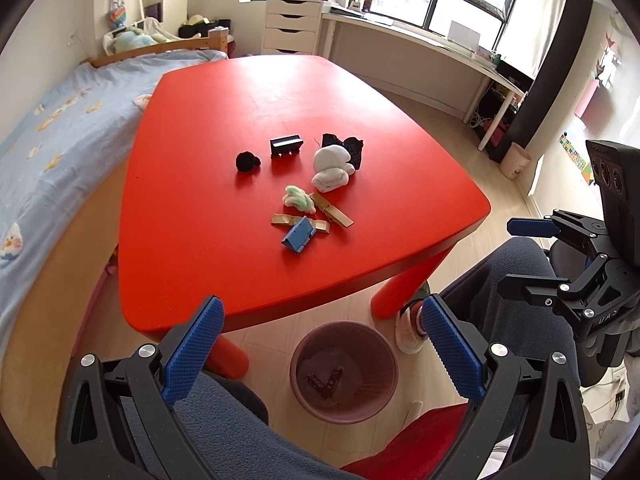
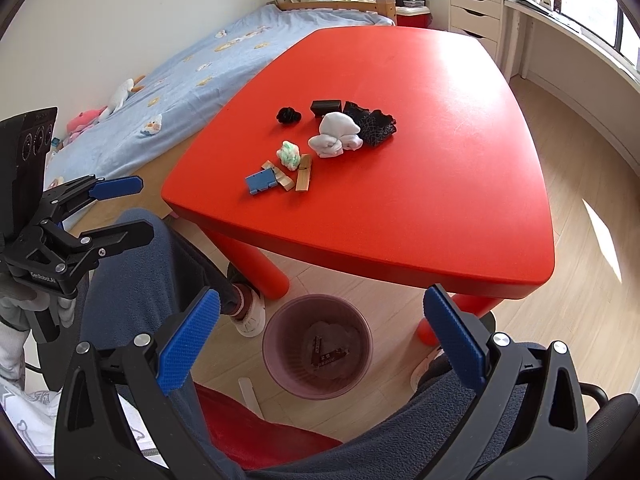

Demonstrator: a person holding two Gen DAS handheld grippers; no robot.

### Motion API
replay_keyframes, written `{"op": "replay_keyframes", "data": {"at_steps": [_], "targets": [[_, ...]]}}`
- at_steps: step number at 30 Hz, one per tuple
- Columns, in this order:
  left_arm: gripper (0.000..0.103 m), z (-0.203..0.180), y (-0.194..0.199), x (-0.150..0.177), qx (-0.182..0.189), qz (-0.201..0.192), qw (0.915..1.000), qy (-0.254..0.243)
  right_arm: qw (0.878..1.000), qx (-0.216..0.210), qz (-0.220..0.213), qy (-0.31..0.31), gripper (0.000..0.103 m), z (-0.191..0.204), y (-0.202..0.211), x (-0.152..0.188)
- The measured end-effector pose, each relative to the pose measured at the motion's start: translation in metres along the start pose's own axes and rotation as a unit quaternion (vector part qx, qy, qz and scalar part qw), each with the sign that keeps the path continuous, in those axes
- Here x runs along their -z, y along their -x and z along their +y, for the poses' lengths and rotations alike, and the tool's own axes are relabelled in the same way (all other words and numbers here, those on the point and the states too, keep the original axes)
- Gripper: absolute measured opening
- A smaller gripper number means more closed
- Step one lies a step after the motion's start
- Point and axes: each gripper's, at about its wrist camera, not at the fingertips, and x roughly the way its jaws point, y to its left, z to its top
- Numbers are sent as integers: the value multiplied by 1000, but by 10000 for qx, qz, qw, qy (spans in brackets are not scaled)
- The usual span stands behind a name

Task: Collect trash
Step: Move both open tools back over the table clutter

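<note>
A red table [image 1: 208, 264] [image 2: 460, 216] carries a small pile: a blue box [image 1: 298, 236] [image 2: 261, 182], gold wrappers [image 1: 332, 209] [image 2: 304, 178], a green-white wad [image 1: 298, 198] [image 2: 289, 155], a white sock ball [image 1: 331, 164] [image 2: 335, 134], dark cloth [image 1: 352, 148] [image 2: 374, 125], a black box [image 1: 285, 145] [image 2: 326, 107] and a black ball [image 1: 246, 161] [image 2: 288, 115]. A pink bin [image 1: 344, 396] [image 2: 286, 372] stands on the floor below, with wrappers inside. My left gripper [image 1: 320, 336] [image 2: 130, 210] and my right gripper [image 2: 320, 328] [image 1: 516, 254] are open and empty, held above the bin, short of the table.
A bed with a blue cover [image 1: 60, 128] [image 2: 168, 88] runs along the table's far side. The person's legs in grey trousers [image 1: 516, 280] [image 2: 132, 280] flank the bin. A white desk [image 1: 420, 40] and drawers [image 1: 292, 24] stand under the window.
</note>
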Motion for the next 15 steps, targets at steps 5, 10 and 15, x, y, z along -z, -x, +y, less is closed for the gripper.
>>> {"op": "replay_keyframes", "data": {"at_steps": [5, 10, 15], "targets": [[95, 4, -1, -12, -56, -45, 9999, -102, 10000, 20, -50, 67, 100, -4, -3, -16], [95, 8, -6, -22, -10, -51, 9998, -207, 9998, 64, -53, 199, 100, -2, -11, -32], [95, 10, -16, -30, -9, 14, 9992, -407, 9996, 74, -43, 273, 100, -1, -23, -50]]}}
